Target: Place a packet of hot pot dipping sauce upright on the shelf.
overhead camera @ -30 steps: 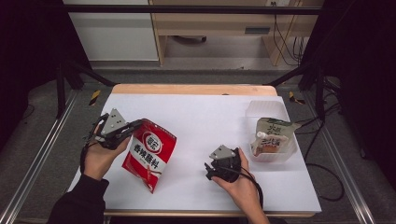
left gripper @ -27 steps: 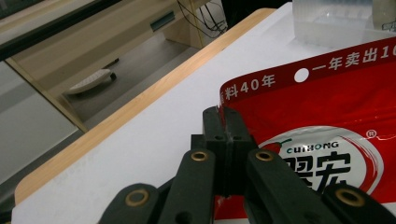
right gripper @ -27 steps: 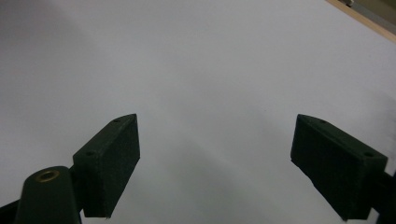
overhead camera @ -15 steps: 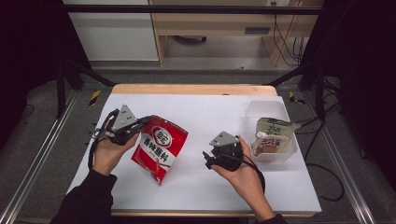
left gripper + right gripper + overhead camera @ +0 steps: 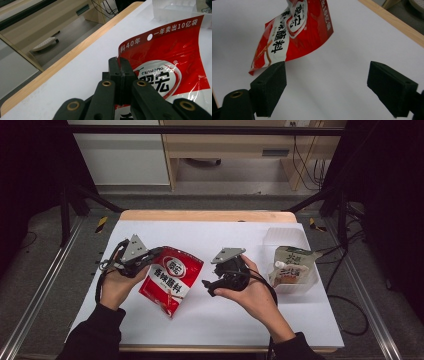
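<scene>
Since the earlier frame, the red seasoning packet (image 5: 171,279) has shifted toward frame centre, pinched at its top edge by the left gripper (image 5: 159,253), presumably for handover; the right gripper (image 5: 207,287) faces it, jaws wide apart and empty.

Bare white table (image 5: 210,320) lies open between the red seasoning pouch (image 5: 171,279) and the clear plastic tub (image 5: 295,270), giving a wide lane past the right gripper (image 5: 209,287). The tub, with a pale spouted pouch (image 5: 291,265) standing inside, blocks the table's right side. The strip behind the red pouch towards the wooden edge (image 5: 207,215) is free.
</scene>
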`<state>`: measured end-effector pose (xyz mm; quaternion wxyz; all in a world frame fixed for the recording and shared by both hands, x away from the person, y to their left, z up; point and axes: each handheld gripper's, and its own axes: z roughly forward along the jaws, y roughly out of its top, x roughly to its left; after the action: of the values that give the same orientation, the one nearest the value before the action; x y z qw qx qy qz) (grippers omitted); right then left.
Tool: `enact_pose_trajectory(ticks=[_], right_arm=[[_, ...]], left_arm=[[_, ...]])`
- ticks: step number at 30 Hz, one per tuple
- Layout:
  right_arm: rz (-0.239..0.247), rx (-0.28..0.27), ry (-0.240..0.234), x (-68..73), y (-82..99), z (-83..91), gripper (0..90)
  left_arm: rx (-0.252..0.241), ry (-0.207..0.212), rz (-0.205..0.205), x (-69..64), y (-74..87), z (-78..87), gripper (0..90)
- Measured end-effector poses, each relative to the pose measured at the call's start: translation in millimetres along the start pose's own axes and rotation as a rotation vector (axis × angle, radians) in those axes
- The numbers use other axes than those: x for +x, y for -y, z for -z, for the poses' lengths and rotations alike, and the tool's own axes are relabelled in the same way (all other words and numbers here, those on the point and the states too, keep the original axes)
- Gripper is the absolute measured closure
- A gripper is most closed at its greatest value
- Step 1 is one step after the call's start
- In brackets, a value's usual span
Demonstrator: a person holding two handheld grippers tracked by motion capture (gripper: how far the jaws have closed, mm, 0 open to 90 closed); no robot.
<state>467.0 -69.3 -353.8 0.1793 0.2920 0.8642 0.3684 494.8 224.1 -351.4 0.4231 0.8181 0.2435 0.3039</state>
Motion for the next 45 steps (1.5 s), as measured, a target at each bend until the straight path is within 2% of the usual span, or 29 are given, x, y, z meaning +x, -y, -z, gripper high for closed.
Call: enact_pose_trajectory(ticks=[6,15,21,27,39,45], right_arm=[[0.018,0.006,-0.032,1.9,-10.6,-7.4,18.0],[0.016,0.005,-0.073,2.1,-22.5,-16.4,19.5],[0.020,0.029,-0.079,-1.1,-27.5,-30.2,21.3],[0.026,0.071,-0.108,-5.4,-32.2,-46.6,25.8],[0.030,0.117,-0.169,-9.1,-38.4,-70.7,45.0],[0.036,0.122,-0.190,-10.8,-37.8,-74.2,57.9]], left_arm=[[-0.003,0.004,0.002,-1.0,0.1,1.4,90.0],[0.004,0.010,0.001,-4.1,2.5,0.6,90.0],[-0.004,0.013,0.002,-4.0,2.0,2.5,90.0],[-0.007,0.018,0.003,-4.8,1.3,2.8,90.0],[-0.008,0.026,0.004,-4.9,1.4,2.9,90.0],[-0.004,0.032,0.003,-5.2,1.7,1.8,90.0]])
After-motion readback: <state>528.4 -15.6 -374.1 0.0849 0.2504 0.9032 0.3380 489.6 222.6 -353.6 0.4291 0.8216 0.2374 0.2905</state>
